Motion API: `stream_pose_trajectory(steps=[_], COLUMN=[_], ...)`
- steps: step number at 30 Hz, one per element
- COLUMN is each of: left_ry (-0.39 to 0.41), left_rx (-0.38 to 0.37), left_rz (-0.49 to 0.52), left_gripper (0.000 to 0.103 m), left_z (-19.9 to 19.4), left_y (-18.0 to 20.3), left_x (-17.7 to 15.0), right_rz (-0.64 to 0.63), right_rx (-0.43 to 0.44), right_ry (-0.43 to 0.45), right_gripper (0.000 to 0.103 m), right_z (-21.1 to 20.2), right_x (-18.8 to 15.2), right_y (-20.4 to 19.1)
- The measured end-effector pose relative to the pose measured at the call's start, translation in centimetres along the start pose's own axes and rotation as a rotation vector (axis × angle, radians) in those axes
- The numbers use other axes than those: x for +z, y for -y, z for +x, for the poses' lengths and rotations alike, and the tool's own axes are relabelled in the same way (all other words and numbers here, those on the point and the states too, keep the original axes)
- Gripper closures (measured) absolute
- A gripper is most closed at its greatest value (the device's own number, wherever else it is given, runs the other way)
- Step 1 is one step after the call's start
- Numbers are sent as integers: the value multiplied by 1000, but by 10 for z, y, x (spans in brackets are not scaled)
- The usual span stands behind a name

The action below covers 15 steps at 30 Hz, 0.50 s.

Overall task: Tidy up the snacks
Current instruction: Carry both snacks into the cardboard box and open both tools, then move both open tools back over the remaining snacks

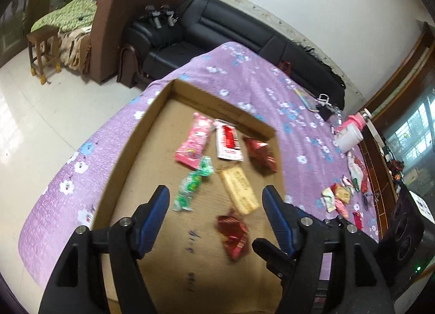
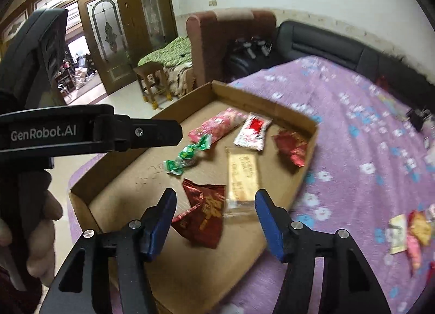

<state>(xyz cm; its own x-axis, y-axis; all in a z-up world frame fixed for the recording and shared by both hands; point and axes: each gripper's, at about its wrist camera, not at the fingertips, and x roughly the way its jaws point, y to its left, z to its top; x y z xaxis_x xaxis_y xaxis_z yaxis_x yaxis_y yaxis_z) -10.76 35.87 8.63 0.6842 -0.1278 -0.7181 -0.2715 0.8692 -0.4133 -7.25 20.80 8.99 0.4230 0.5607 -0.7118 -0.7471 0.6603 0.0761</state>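
A shallow cardboard tray [image 1: 127, 156] [image 2: 81, 200] lies on a purple flowered cloth [image 1: 65, 178]. Inside it are a pink packet [image 1: 194, 140], a white and red packet [image 1: 228, 143], a green candy [image 1: 193, 183], a yellow bar [image 1: 239, 191] and two red packets [image 1: 261, 153] [image 1: 233, 235]. My left gripper [image 1: 214, 191] hovers open above the tray with nothing between its blue pads. My right gripper [image 2: 214, 194] is open too, over the near red packet [image 2: 206, 213] and beside the yellow bar [image 2: 242, 178]. The left gripper's black body [image 2: 81, 129] shows at the left, held by a hand [image 2: 40, 219].
Several loose snacks [image 1: 339, 197] [image 2: 410, 229] lie on the cloth to the right of the tray. A pink and white cup [image 1: 350, 132] lies further back. A black sofa [image 1: 217, 26], a brown armchair [image 1: 117, 15] and a wooden stool [image 1: 43, 50] stand beyond the cloth.
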Motion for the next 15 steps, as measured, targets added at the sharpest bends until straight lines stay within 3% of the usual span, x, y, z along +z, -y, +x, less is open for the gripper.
stream_pose_trajectory(steps=[2, 5, 8, 11, 15], left_ry=[14, 47, 83, 119, 139], left_rx=[0, 5, -9, -8, -11], left_rz=[27, 82, 142, 206, 258], left_gripper=[33, 33, 33, 33, 33], left_z=[-6, -15, -21, -24, -22], left_y=[14, 39, 63, 89, 117], left_x=[-5, -14, -24, -36, -47], right_rz=[-5, -12, -21, -24, -27], right_rx=[-36, -130, -278, -490, -682], right_ry=[40, 134, 262, 439, 576], right_gripper=[28, 27, 17, 5, 1], right_z=[-15, -43, -75, -112, -144], right_x=[-4, -11, -24, -45, -65], right_y=[5, 18, 29, 39, 52])
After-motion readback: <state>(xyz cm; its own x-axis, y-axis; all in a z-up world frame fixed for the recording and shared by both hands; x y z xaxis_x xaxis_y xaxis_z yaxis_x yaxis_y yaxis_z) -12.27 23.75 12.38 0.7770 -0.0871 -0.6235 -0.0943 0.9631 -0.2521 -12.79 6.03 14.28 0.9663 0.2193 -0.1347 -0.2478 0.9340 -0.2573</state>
